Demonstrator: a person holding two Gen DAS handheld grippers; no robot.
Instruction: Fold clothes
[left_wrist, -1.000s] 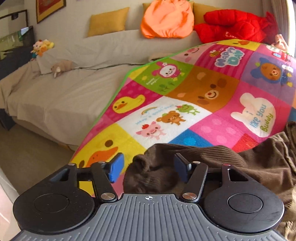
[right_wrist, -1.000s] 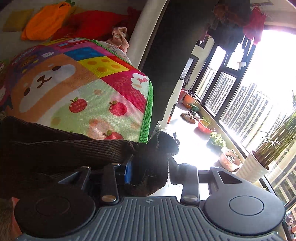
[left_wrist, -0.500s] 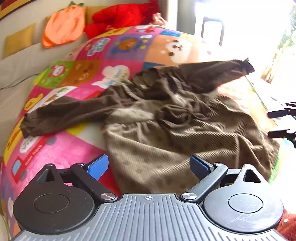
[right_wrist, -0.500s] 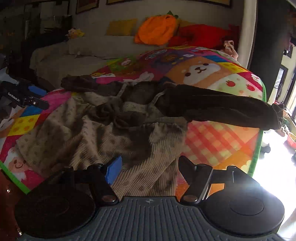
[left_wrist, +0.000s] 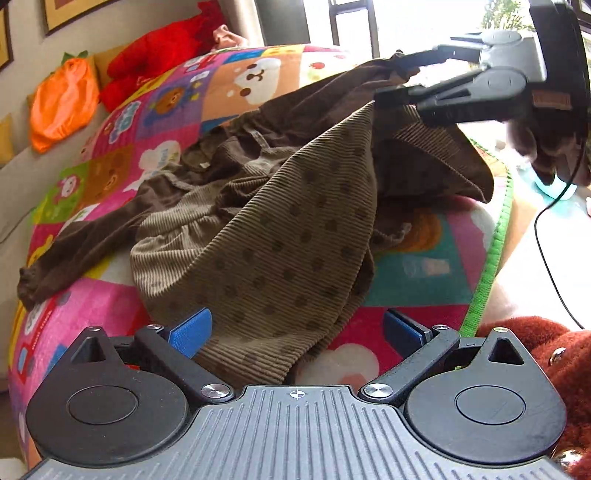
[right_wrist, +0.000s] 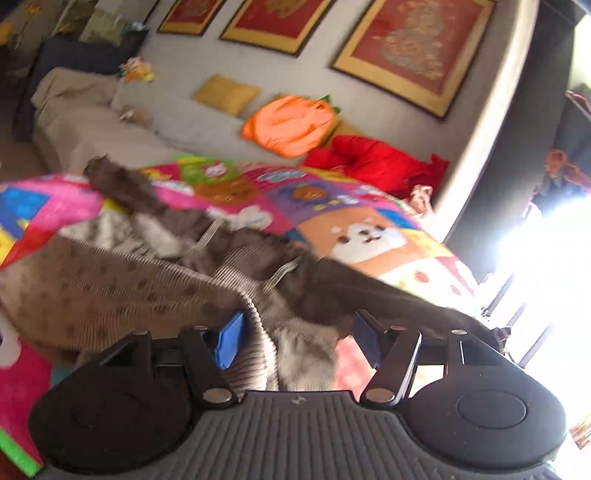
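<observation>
- Left gripper (left_wrist: 297, 328): jaws spread wide, nothing clamped; hem of the brown corduroy dress (left_wrist: 280, 236) lies between and just beyond the blue pads.
- Right gripper (right_wrist: 295, 338): jaws apart in its own view; skirt fabric bunched between them, not pinched; left view shows cloth draped about its fingers, grip there unclear.
- Dress lies on the patchwork play mat (left_wrist: 155, 110), right side lifted off it; far sleeve (left_wrist: 74, 247) outstretched; no neat fold visible, so folding judged incomplete.

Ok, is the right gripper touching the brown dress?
Touching. The left wrist view shows the brown dress tented up to the right gripper, its cloth lying against the fingers.
</observation>
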